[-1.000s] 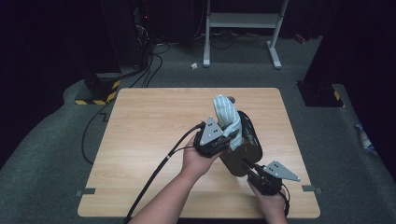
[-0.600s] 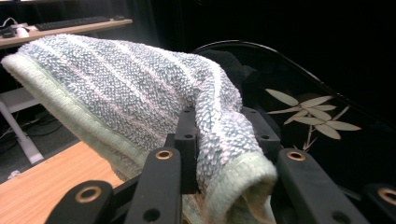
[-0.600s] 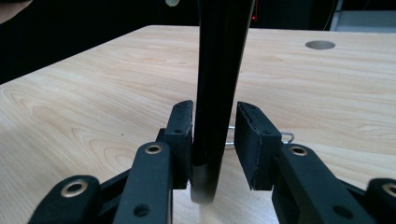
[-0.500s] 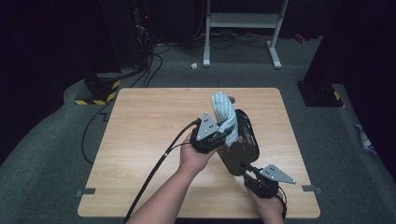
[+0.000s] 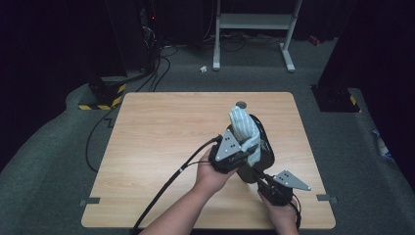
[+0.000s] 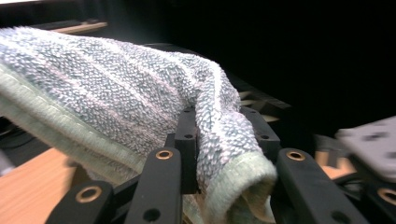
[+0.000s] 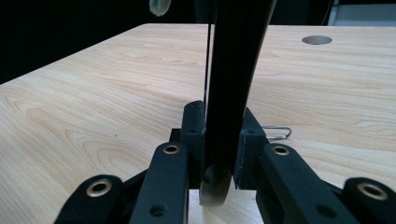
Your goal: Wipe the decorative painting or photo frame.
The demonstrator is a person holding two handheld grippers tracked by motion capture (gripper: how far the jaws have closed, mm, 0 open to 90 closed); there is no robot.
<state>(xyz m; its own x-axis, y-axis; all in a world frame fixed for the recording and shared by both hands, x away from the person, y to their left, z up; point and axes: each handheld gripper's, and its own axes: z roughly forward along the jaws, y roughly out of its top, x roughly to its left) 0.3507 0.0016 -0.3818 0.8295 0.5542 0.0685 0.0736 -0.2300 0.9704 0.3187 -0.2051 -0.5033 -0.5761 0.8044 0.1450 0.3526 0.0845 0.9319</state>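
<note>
Grey-blue terry cloth [image 6: 140, 93] is bunched in the left gripper [image 6: 219, 135]. Its jaws are closed almost fully, and the pads pinch a fold near the hemmed edge. The rest of the cloth drapes forward over the jaws, so there is a loose pad of fabric to rub with.

In the high view the cloth [image 5: 243, 128] lies on top of the black pan [image 5: 264, 152]. The left gripper [image 5: 247, 147] sits just beside the pan's near rim. It looks like a wiping or drying job, with the cloth pressed against the pan surface.

The pan is at the table's right-centre, tilted up off the wooden table [image 5: 161, 137] rather than lying flat. Judged reason: tilting turns its face toward the cloth hand.

The right gripper [image 5: 258, 175] comes in from the near edge and has the pan by its handle end. In the right gripper view the black handle [image 7: 233, 70] stands edge-on between the jaws, and the pads clamp it on both sides. These jaws have just been closing, with the handle between them. The grip is narrow but not fully shut, because the handle fills the gap. Its job seems to be bracing the pan so that it does not slide or spin under the rubbing.

A round hole [image 5: 240, 104] in the tabletop lies just beyond the cloth, clear of the work. Elsewhere the table surface [image 7: 93, 93] is bare wood.

Cables trail from both grippers toward the person.
</note>
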